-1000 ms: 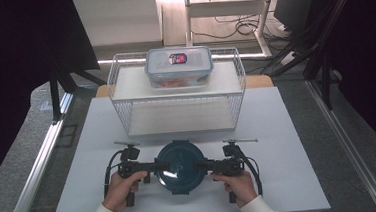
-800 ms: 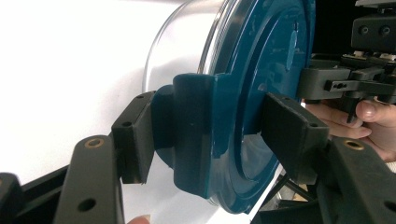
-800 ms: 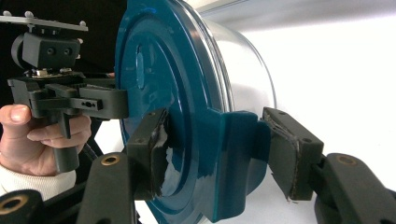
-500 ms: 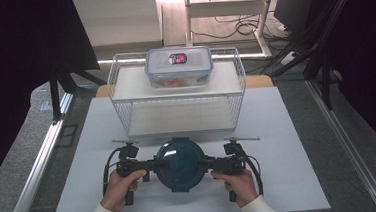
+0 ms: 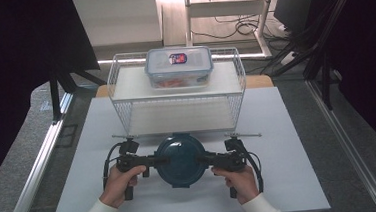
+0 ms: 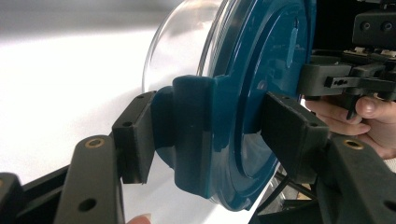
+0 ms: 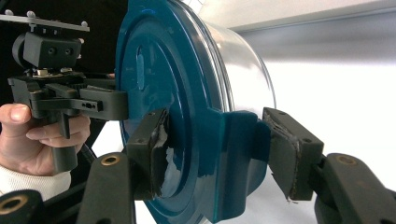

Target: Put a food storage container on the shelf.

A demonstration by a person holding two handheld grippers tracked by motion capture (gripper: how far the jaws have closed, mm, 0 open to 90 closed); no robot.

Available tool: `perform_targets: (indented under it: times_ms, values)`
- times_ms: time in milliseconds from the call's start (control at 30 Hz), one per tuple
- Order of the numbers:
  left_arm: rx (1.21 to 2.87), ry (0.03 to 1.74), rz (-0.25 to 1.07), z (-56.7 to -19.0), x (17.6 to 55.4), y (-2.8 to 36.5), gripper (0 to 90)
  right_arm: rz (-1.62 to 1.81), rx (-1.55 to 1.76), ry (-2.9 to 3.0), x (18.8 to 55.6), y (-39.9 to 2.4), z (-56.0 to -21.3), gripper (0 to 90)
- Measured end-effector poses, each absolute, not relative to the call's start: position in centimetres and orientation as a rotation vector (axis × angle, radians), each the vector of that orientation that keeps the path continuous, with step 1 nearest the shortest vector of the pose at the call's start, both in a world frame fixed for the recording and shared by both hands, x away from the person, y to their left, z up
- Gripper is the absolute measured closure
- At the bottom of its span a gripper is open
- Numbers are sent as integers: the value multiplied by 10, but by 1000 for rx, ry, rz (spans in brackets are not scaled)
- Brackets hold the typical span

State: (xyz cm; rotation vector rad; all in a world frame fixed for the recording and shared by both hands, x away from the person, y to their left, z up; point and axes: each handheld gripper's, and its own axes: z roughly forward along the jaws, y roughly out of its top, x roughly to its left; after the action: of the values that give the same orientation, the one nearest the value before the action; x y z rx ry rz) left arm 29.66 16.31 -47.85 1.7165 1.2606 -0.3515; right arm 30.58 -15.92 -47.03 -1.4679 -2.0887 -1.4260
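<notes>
Lifted slightly forward since before, my left tool (image 5: pixel 156 161) and right tool (image 5: pixel 203 159) each pinch a latch of the teal-lidded glass container (image 5: pixel 180 159).

Overhead forward-down view; two close, opposed tool views

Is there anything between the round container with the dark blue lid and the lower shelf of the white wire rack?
Nothing visible. The round clear container with the dark blue lid sits just before the white wire rack, held by the left tool and right tool. The lower shelf looks bare; the rectangular lidded box is on top.
</notes>
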Motion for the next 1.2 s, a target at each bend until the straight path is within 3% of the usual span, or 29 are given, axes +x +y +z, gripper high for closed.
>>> perform_targets:
  times_ms: [1200]
  values:
    - [1678, 1172, -222, -385, 321, 167, 377, -1581, -1394, -2182, 331, -154, -374, 422]
